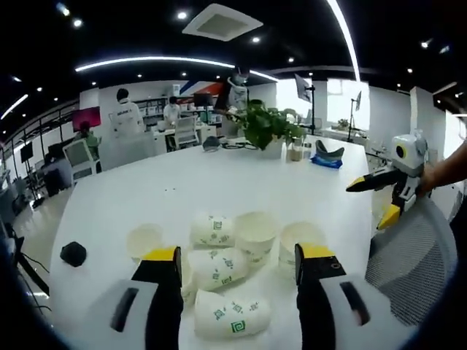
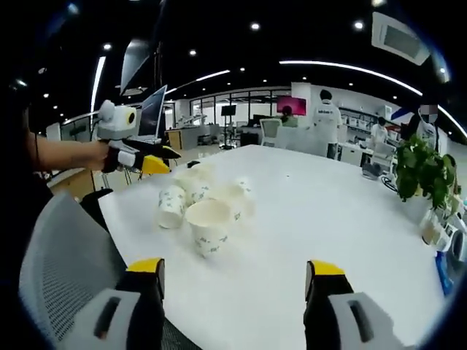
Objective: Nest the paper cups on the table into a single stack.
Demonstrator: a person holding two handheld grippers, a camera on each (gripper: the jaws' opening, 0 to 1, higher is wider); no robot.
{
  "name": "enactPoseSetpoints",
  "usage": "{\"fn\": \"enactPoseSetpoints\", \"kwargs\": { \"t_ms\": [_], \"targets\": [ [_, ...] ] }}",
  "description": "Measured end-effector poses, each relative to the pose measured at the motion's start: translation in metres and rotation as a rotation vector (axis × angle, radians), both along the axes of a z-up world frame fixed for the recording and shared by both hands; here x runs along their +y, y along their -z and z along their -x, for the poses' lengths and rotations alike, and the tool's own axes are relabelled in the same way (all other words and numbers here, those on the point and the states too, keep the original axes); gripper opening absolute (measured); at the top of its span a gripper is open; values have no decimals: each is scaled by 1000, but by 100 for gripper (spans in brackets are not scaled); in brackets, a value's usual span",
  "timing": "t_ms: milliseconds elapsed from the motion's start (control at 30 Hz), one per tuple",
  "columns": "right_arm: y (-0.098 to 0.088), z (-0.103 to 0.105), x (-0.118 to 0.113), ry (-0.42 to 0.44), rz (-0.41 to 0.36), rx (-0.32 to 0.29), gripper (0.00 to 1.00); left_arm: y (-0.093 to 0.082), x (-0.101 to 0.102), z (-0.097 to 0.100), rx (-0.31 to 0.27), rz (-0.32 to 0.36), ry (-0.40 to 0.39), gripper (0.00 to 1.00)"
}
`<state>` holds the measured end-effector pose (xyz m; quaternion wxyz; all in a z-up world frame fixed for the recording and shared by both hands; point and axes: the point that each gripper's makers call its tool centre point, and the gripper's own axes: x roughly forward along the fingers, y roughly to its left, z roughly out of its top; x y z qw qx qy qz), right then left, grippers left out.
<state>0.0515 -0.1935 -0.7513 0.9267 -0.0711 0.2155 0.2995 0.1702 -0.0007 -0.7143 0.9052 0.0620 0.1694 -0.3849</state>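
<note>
My left gripper (image 1: 237, 281) has its jaws spread wide and empty, poised low over the near edge of the table (image 1: 146, 197), and between them lie the paper cups (image 1: 230, 266) — a loose cluster, none nested yet, so I judge the stacking has not begun and I am at the first reach. Closest to me a printed cup on its side (image 1: 232, 315) lies just past the jaw tips, another tipped cup (image 1: 219, 267) lies behind it, and beyond those stand upright cups with open mouths (image 1: 257, 227). The next move, as I read it, calls for closing on one cup's wall gently enough not to crush the paper, then lining its base over an upright cup's mouth. My right gripper (image 2: 233, 292) is also open with nothing in it, held back at the table's edge beside a grey mesh chair back (image 2: 62, 262), well apart from the cluster (image 2: 201, 208). In the right gripper view my left hand (image 2: 109, 153) reaches in from the side, forearm roughly level — the gripper aimed at the cups. At the far edge sit a potted plant (image 1: 266, 125) and, near the left edge, a small black object (image 1: 73, 253).
</note>
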Motion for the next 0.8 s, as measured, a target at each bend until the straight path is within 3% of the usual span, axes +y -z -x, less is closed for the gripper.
{"fn": "enactPoseSetpoints", "kwargs": {
  "t_ms": [233,533,800],
  "targets": [
    [-6,-5,0,22,-17,-55,83,1,-18,-21,-11,8,21,54],
    [-3,-5,2,9,-9,-55,81,7,-40,-47,-7,6,44,46],
    [0,-5,1,6,2,-54,79,16,-52,-57,19,-11,48,40]
  ]
}}
